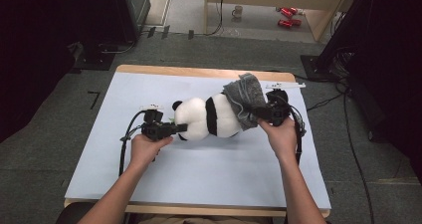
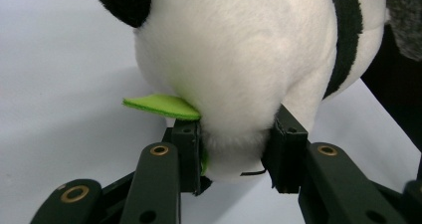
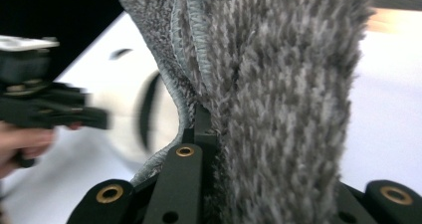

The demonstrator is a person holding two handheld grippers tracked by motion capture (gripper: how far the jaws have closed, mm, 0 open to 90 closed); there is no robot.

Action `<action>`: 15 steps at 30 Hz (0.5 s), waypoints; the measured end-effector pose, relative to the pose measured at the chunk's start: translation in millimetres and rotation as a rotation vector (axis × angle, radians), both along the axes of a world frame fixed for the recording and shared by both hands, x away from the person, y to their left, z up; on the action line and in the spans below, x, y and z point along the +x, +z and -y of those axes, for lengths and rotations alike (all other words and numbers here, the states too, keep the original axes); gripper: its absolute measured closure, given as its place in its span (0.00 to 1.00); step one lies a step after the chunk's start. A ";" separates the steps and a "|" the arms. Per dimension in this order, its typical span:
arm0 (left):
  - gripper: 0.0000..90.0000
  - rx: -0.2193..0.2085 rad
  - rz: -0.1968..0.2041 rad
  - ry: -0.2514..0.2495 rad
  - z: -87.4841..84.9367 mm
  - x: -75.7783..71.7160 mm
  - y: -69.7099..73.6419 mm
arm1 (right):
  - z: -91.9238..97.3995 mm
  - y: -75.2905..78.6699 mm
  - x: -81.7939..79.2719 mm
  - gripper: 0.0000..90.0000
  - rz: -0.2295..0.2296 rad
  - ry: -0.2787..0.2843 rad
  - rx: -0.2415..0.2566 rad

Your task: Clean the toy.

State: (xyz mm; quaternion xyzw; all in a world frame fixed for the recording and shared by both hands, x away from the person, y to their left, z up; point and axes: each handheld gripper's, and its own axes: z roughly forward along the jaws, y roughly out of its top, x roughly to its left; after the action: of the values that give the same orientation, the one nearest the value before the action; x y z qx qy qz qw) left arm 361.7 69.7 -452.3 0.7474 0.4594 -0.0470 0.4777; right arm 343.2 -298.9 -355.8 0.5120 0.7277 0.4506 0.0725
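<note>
A black-and-white panda plush (image 1: 209,117) lies on its side in the middle of the pale mat (image 1: 199,169). My left gripper (image 1: 181,128) is at its left end. In the left gripper view the jaws press into the white fur of the panda (image 2: 239,59), so my left gripper (image 2: 238,157) is shut on it, beside a green felt leaf (image 2: 159,106). A grey fluffy cloth (image 1: 244,97) covers the plush's right end. My right gripper (image 1: 256,115) is shut on it. In the right gripper view the grey cloth (image 3: 278,99) stands pinched between the jaws of my right gripper (image 3: 268,149).
The mat covers a wooden table (image 1: 199,72) with grey carpet around it. A white strip (image 1: 286,86) lies at the table's far right corner. Cables (image 1: 348,134) run over the floor at right. A mug (image 1: 238,11) and red cans (image 1: 287,16) sit far back.
</note>
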 end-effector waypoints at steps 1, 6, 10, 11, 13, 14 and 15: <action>0.71 0.000 0.002 0.000 0.2 0.1 0.2 | -6.0 2.1 -1.6 0.88 0.004 0.020 0.008; 0.71 0.006 0.013 -0.002 0.6 0.6 1.0 | -45.1 0.9 -6.8 0.88 -0.002 0.136 0.023; 0.69 -0.002 0.021 -0.004 1.0 0.2 0.6 | -71.6 -16.6 -4.9 0.88 -0.036 0.192 -0.025; 0.68 0.000 0.028 -0.007 1.1 0.1 0.4 | -74.1 -22.4 -3.0 0.88 -0.044 0.190 -0.041; 0.64 0.002 0.042 -0.015 1.1 0.0 -0.3 | -75.3 -31.9 0.3 0.88 -0.054 0.169 -0.084; 0.61 -0.001 0.040 -0.020 0.7 0.3 -0.8 | -73.4 -35.2 2.1 0.88 -0.054 0.163 -0.085; 0.58 -0.011 0.042 -0.018 0.5 0.1 -0.8 | -70.2 -37.3 3.9 0.88 -0.054 0.158 -0.059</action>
State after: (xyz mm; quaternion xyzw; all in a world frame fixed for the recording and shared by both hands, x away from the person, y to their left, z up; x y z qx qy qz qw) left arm 361.8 69.2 -453.1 0.7497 0.4422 -0.0380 0.4909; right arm 347.2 -228.7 -393.1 0.4625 0.7805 0.4193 0.0320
